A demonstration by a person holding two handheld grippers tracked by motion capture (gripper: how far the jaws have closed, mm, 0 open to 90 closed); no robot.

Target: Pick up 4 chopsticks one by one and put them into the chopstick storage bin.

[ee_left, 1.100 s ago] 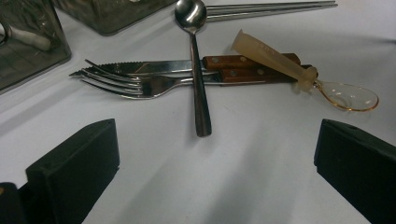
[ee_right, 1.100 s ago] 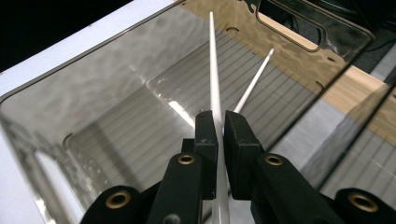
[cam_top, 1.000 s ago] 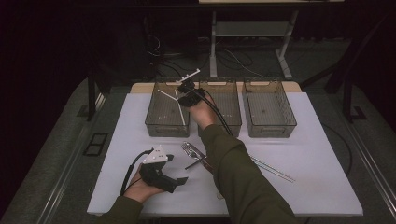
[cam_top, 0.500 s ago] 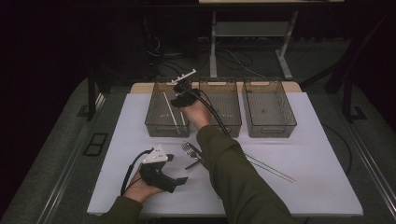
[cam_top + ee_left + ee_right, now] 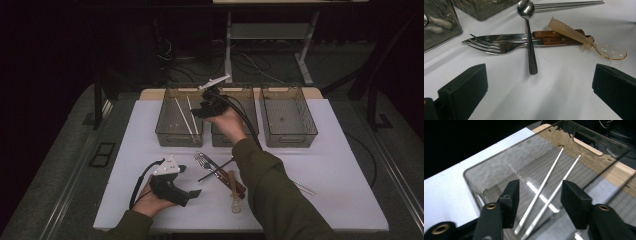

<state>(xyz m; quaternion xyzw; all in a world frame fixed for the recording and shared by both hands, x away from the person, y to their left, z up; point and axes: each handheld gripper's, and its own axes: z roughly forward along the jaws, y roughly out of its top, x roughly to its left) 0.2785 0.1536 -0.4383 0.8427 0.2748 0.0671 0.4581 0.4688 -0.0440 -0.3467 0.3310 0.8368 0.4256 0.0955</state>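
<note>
Two chopsticks (image 5: 544,192) lying loose in left bin (image 5: 165,131), right gripper (image 5: 540,202) above, jaws just opening, half-wide, empty

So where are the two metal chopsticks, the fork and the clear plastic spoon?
metal chopsticks (image 5: 544,187), right gripper view, mid-shaft, in the left bin.
fork (image 5: 499,47), left gripper view, neck below the tines.
clear plastic spoon (image 5: 610,51), left gripper view, bowl.
</note>
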